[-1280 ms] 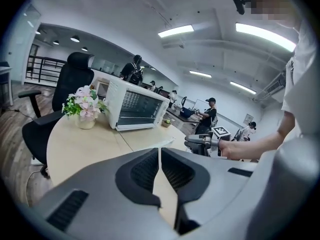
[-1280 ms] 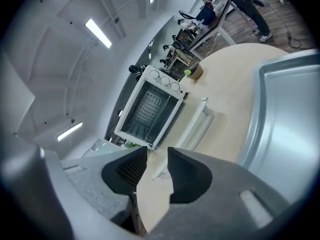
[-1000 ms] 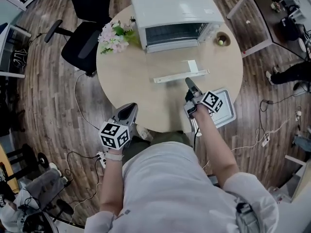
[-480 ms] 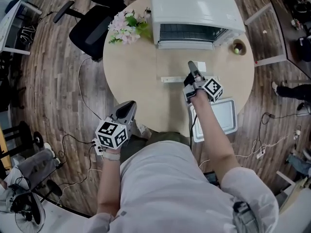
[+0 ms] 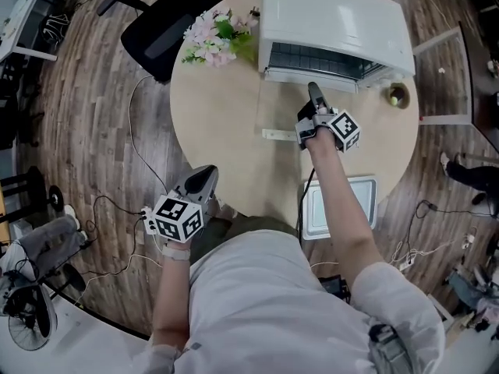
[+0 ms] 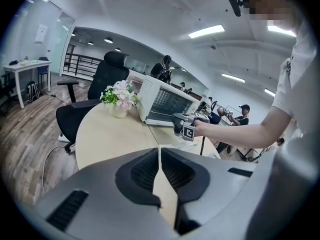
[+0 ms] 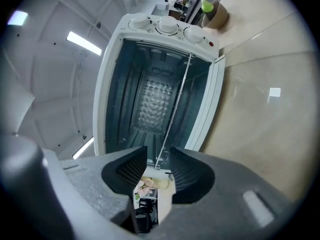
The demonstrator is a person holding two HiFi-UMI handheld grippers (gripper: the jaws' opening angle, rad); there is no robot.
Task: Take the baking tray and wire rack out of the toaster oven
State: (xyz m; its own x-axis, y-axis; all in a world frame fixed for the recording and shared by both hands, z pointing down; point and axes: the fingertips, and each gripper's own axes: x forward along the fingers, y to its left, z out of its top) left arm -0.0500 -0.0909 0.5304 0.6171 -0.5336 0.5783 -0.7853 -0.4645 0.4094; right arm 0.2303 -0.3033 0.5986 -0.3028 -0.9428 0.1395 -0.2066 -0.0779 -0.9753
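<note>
Right claw [image 7: 156,159] is hanging released before the open toaster oven [image 5: 335,22], jaws standing apart and pressing on nothing. The wire rack [image 7: 174,109] is sitting inside on its rails, its front edge showing just beyond the tips. Left claw [image 6: 160,153] is hovering clenched on nothing off the near rim of the desk [image 5: 218,131], well apart from the oven. The baking tray [image 5: 312,213] is already lying outside, by the desk's near rim under the right forearm; whether it is resting fully on the desk I cannot tell.

Several things are threatening to go wrong, as I judge it. The thin wire is likely to slip from the pads if they are closing on it off-centre. A skewed pull is risking a jam on the rails, and with nothing bracing the oven, the whole box may be dragging forward. The lowered door [image 5: 278,134] is lying under the wrist and is inviting a knock. An elbow drawing back is endangering the tray.

Counting: two claws, one oven with three knobs [image 7: 167,26], one rack, one tray, one bunch of flowers [image 5: 214,41], one small pot [image 5: 397,96], one black chair [image 5: 160,26].
</note>
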